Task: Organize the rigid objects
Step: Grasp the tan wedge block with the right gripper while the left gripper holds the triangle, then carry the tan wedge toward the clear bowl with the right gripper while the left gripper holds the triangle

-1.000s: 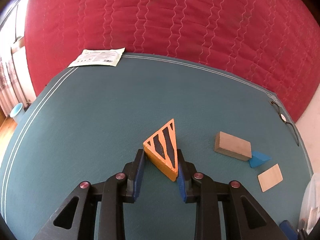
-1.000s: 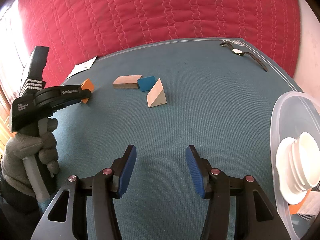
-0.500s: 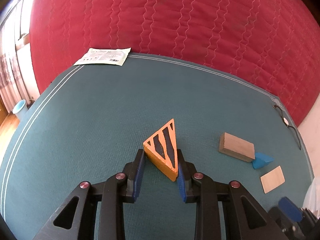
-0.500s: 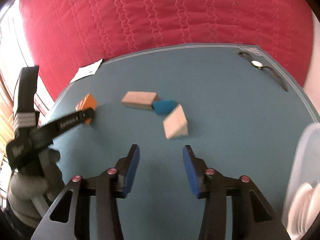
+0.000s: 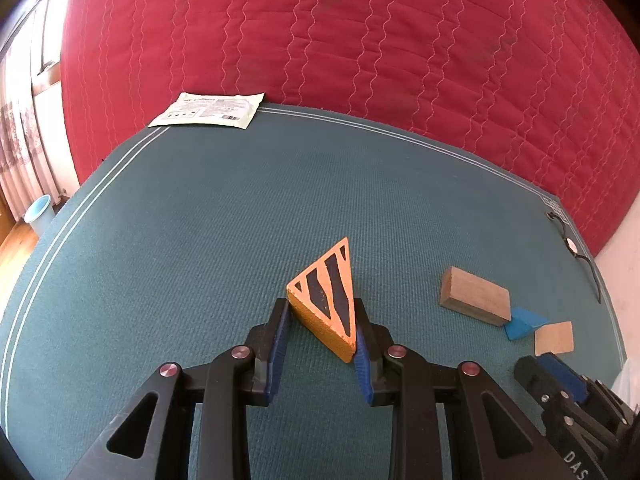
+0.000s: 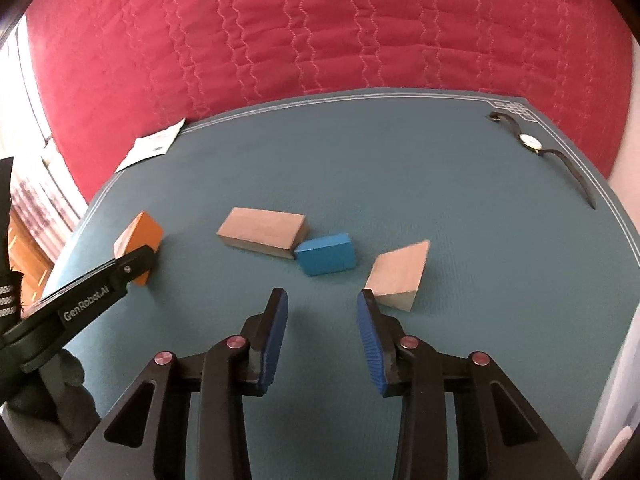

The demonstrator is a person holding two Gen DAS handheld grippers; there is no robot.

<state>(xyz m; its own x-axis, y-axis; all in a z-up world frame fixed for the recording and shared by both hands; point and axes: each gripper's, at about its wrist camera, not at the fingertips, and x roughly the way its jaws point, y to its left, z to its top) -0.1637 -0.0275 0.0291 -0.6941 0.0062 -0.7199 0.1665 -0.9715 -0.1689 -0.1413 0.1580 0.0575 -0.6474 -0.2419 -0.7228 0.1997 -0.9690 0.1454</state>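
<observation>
While your left tool [image 5: 320,328] keeps pinching the orange wedge [image 5: 326,300] on the green mat [image 5: 200,240], nothing shifts there. Right view: your right tool [image 6: 322,320], narrowing and empty, has advanced toward the blue block [image 6: 326,254], beside the wedge—likely your next pick.

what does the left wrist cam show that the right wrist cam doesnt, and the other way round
Only the left wrist view shows the black-striped face of the orange wedge clamped in the left gripper, and a blue bin on the floor. Only the right wrist view shows the right gripper with nothing between its closing jaws, and a gloved hand. Both show the teal mat, rectangular wooden block, blue block, plain wooden wedge, watch, paper packet and red quilt.
</observation>
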